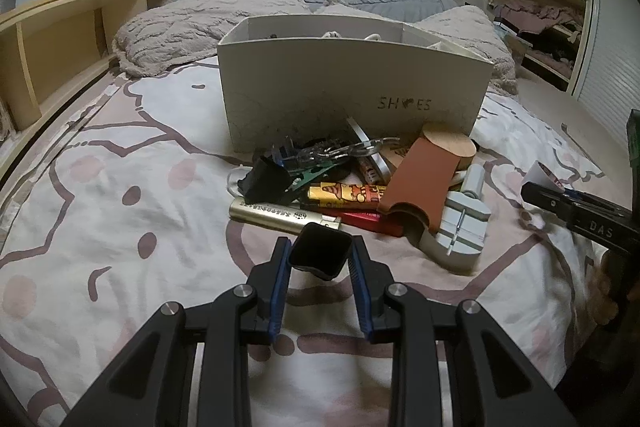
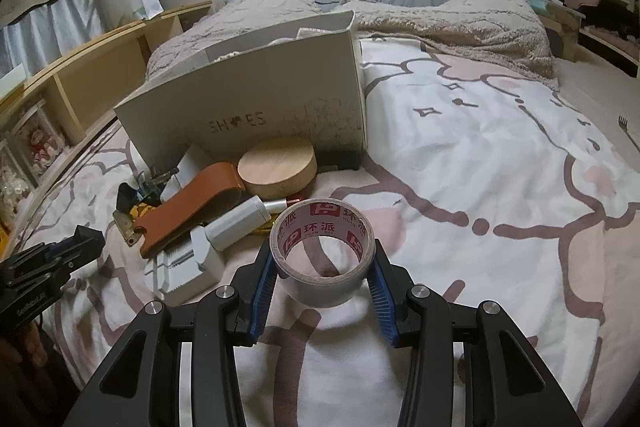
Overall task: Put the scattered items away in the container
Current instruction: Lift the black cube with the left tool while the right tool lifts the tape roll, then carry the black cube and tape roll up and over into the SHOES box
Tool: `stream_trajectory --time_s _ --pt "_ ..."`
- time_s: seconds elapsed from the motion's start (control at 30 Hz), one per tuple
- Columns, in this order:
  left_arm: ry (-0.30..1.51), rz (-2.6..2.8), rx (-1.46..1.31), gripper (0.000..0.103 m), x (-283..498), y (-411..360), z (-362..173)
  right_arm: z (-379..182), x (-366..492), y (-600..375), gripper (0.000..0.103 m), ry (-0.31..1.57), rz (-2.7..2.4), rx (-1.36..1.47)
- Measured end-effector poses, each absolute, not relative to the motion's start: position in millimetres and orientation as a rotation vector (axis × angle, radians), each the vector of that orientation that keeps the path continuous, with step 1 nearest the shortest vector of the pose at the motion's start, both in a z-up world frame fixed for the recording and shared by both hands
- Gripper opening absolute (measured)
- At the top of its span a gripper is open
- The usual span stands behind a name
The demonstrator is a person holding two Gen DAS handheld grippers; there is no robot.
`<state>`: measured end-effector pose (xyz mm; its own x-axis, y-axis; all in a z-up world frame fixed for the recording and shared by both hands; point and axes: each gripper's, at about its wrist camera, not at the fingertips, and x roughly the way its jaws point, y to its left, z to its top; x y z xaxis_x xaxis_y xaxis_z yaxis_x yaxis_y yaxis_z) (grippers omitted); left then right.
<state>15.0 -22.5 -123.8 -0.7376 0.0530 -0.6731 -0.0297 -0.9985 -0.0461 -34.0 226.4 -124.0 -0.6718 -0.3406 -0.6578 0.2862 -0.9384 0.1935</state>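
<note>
- A bedroom: a bed with a patterned sheet carries a white shoe box mid-bed.
- Left gripper pinches a small black square cap; right gripper clamps a tape roll.
- A pile of lighters, a brown leather pouch and a cork lid lies against the box's front wall.
- Risk: the tall wall may knock either load loose on the way in.

One box; one tape roll; one wooden disc; one brown sleeve; three lighters: gold, yellow, red; one black cup.
</note>
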Motion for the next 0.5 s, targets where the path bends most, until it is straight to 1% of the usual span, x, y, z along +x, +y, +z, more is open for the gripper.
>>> stream_trajectory --time_s 0.23,0.5 --pt "-0.045 2.893 -1.096 0.029 18 -23 -113 -111 -29 229 0.045 -0.103 -2.616 1.0" --pt "-0.035 2.888 -1.032 0.029 26 -21 -95 -84 -21 231 0.045 -0.077 -2.662 0.901"
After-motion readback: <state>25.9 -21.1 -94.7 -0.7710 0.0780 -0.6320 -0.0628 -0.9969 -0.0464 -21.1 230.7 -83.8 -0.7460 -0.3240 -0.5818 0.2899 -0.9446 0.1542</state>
